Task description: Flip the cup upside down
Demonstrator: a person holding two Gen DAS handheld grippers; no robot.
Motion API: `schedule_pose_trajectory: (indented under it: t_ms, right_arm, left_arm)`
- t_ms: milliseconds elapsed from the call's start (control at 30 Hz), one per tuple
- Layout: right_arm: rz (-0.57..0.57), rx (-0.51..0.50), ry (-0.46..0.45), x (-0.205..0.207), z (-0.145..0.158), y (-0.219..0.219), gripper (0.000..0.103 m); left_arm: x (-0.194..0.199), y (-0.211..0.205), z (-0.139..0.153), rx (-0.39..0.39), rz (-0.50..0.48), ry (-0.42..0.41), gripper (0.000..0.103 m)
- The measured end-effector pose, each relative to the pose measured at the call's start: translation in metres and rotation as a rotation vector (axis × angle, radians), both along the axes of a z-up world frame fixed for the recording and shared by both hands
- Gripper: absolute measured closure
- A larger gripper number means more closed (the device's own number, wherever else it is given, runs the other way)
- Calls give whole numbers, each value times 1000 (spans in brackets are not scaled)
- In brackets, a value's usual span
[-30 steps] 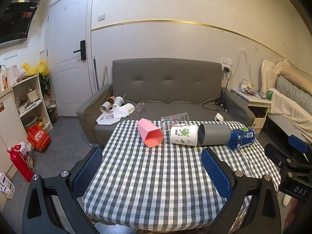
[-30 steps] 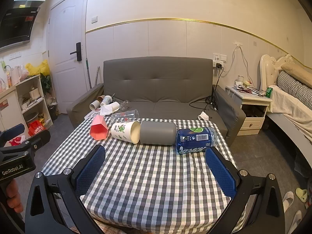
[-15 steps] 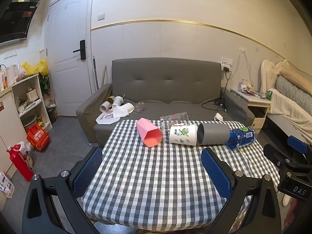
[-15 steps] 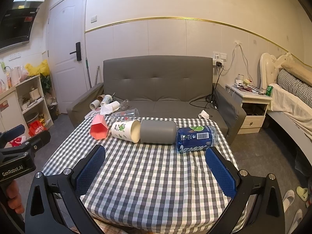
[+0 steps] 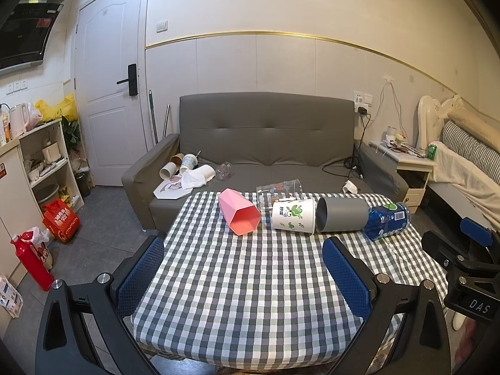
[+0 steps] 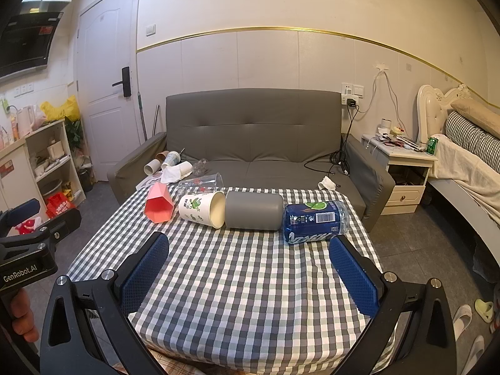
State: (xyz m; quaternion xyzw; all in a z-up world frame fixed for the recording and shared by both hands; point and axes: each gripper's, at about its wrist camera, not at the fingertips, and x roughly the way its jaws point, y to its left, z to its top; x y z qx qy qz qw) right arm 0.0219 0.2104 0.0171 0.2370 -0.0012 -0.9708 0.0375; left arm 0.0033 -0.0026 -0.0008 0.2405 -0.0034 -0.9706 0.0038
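Several cups lie on their sides in a row at the far end of the checked table (image 5: 250,281): a pink faceted cup (image 5: 239,215) (image 6: 159,206), a white paper cup with green print (image 5: 293,216) (image 6: 201,209), a grey cup (image 5: 340,218) (image 6: 253,210), a blue cup (image 5: 387,220) (image 6: 314,222), and a clear glass (image 5: 278,189) (image 6: 200,183) behind them. My left gripper (image 5: 243,273) is open and empty over the table's near half. My right gripper (image 6: 248,268) is open and empty, short of the grey and blue cups.
A grey sofa (image 5: 265,143) with paper cups and a cloth stands behind the table. A shelf unit (image 5: 40,162) and red bottle (image 5: 31,262) are at the left. A nightstand (image 6: 403,168) and bed (image 6: 468,162) are at the right.
Both grippers have drifted slightly; the right one has edged a little closer to the cups. No cup has moved.
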Motion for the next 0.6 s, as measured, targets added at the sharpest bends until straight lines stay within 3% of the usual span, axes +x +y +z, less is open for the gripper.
schedule_pose_trajectory:
  t_ms: [433,600]
  right_arm:
    - [16,12,-1,-1,-2,-4,0]
    - [73,32,-15,-13,-4,-1,0]
  left_arm:
    - [-1,-3,-3,0,6,-10,0]
    - [-9,-2,-7,-6,-1,-41,0]
